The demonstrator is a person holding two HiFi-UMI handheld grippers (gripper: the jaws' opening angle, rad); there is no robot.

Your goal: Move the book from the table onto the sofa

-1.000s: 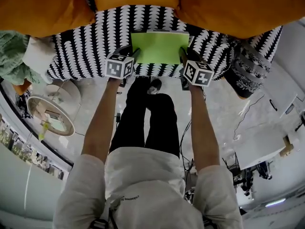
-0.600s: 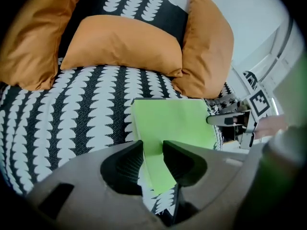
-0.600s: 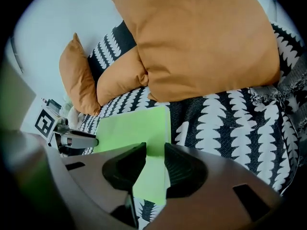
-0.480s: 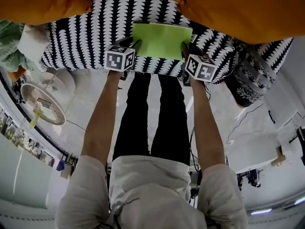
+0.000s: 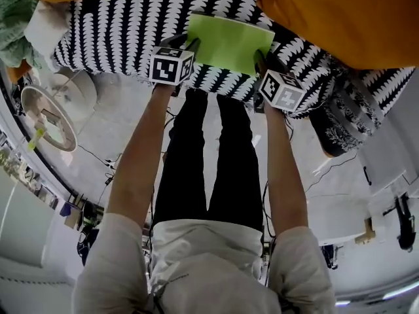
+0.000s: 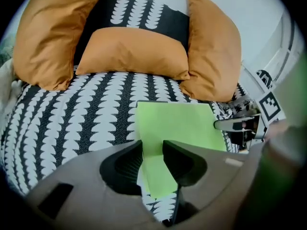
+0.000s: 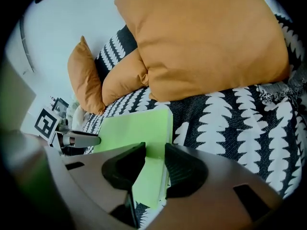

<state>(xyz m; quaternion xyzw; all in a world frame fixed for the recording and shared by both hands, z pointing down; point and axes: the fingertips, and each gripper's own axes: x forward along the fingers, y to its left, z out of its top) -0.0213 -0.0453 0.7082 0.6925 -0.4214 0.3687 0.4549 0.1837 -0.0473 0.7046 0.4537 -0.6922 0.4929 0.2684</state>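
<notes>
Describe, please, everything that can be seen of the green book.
The green book is thin and rectangular, with a plain lime cover; pale page edges show in the right gripper view. It appears to lie closed on the sofa's black-and-white patterned seat, near the front edge, short of the orange cushions. The left gripper is clamped on its near left corner; the right gripper holds the near right corner, though its jaws have just been opening a little.
</notes>
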